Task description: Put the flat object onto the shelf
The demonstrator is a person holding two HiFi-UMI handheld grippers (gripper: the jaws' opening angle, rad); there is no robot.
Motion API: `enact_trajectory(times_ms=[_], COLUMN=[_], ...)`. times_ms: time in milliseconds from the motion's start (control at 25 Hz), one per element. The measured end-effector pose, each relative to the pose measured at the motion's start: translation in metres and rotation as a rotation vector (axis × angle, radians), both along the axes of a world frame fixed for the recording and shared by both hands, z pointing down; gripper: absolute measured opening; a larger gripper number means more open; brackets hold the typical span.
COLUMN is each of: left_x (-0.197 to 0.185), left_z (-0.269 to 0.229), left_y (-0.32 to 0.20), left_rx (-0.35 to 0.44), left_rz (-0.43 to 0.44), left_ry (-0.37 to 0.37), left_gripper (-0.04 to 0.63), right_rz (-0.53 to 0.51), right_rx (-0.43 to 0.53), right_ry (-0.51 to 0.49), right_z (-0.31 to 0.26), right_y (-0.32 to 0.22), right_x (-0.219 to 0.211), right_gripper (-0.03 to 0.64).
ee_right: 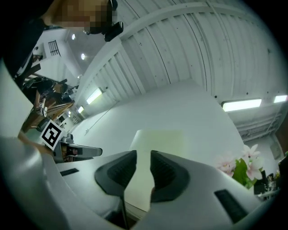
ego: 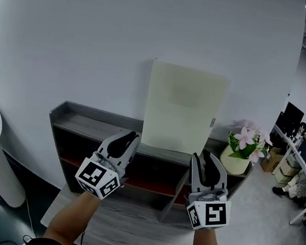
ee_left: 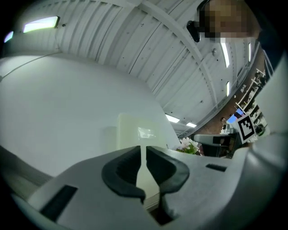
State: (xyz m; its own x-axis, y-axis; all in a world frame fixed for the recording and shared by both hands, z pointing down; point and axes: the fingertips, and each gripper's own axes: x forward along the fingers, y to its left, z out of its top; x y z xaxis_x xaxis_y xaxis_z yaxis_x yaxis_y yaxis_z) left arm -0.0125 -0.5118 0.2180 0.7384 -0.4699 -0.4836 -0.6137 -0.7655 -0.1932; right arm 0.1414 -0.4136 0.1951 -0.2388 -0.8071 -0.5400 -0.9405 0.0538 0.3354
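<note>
Both pairs of jaws hold nothing. On my left gripper (ego: 128,138) they are drawn almost together, with only a thin slit between the pads. On my right gripper (ego: 205,156) they stand a narrow gap apart with nothing pressed between them. Each gripper view shows only the pale panel through that gap, well beyond the tips.

The flat object, a pale cream panel (ego: 183,110), stands upright on the top board of the dark shelf (ego: 83,117). Its face seems to rest against the white wall and its lower edge sits on the board. In the head view it lies at about 1 o'clock from my left jaws and 11 o'clock from my right. Its bottom edge is just beyond both sets of tips, and I see no contact with it. A pot of pink flowers (ego: 241,149) sits at its 3 o'clock, near the panel's right edge.

I judge the placing step to be as good as done, since the panel is on the shelf and free of my jaws. The next move calls for drawing both grippers straight back toward 6 o'clock, keeping the tips clear of that lower edge so the panel is not nudged off its lean or pushed sideways into the flowers.
</note>
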Motion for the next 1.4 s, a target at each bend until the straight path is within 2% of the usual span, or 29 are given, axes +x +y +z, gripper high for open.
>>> enact_trajectory(times_ms=[40, 160, 440, 1400], left_x=[-0.002, -0.008, -0.003, -0.002], left_z=[0.003, 0.011, 0.036, 0.042], left_y=[0.002, 0.007, 0.013, 0.01], left_rx=[-0.005, -0.008, 0.008, -0.005], left_rz=[-0.004, -0.025, -0.081, -0.089], left_ry=[0.011, 0.014, -0.05, -0.054], left_gripper=[0.031, 0.008, 0.006, 0.007], right_rz=[-0.001, 0.0, 0.023, 0.067], right_rx=[-0.004, -0.028, -0.064, -0.078], right_ry=[0.003, 0.002, -0.004, 0.025], right_z=[0.004, 0.019, 0.039, 0.048], right_y=[0.002, 0.003, 0.0, -0.006], right_x=[-0.002, -0.006, -0.008, -0.007], right_gripper=[0.088, 0.028, 0.025, 0.025])
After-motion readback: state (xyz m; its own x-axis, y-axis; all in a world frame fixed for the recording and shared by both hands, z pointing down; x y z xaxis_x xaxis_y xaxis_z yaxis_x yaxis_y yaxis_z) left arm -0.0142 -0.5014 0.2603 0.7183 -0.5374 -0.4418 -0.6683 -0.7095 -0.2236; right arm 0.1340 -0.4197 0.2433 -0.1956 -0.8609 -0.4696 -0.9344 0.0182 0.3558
